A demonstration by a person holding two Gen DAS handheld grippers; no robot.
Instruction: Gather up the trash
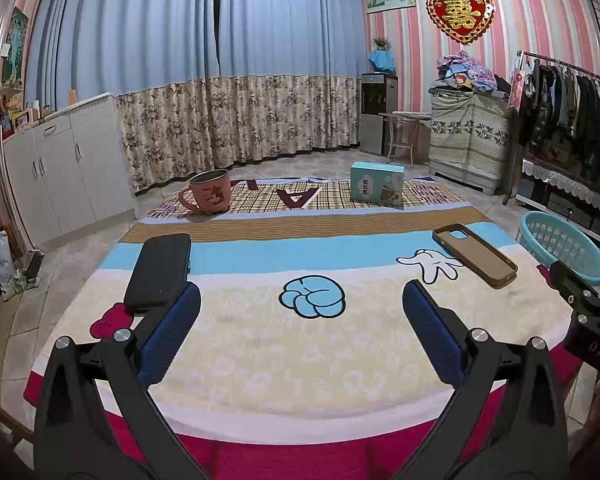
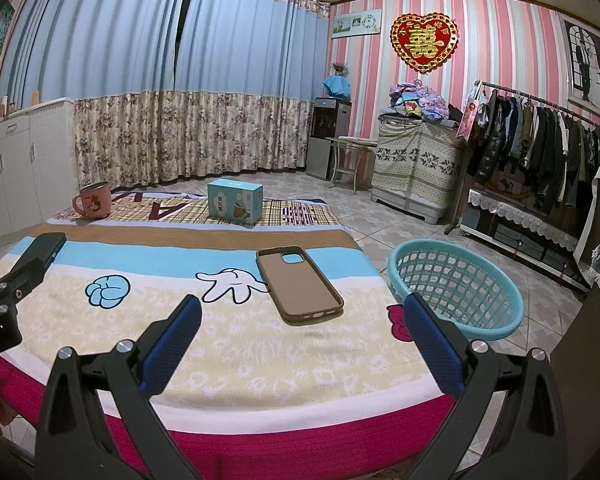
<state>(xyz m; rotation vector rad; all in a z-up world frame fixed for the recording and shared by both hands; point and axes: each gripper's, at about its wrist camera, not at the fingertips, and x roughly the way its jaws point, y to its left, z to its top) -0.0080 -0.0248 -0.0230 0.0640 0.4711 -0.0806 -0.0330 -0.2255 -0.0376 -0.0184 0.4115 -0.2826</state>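
Brown phone case (image 2: 300,285), smooth, rectangular

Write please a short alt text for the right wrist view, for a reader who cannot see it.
The open right gripper hovers over a cartoon-print blanket, empty, with a brown phone case lying just ahead. A teal basket sits on the floor to the right; a blue box and a pink mug stand at the far end.

Both tongs, left (image 1: 302,308) and right (image 2: 302,320), have black arms, blue textured pads and silver screws.
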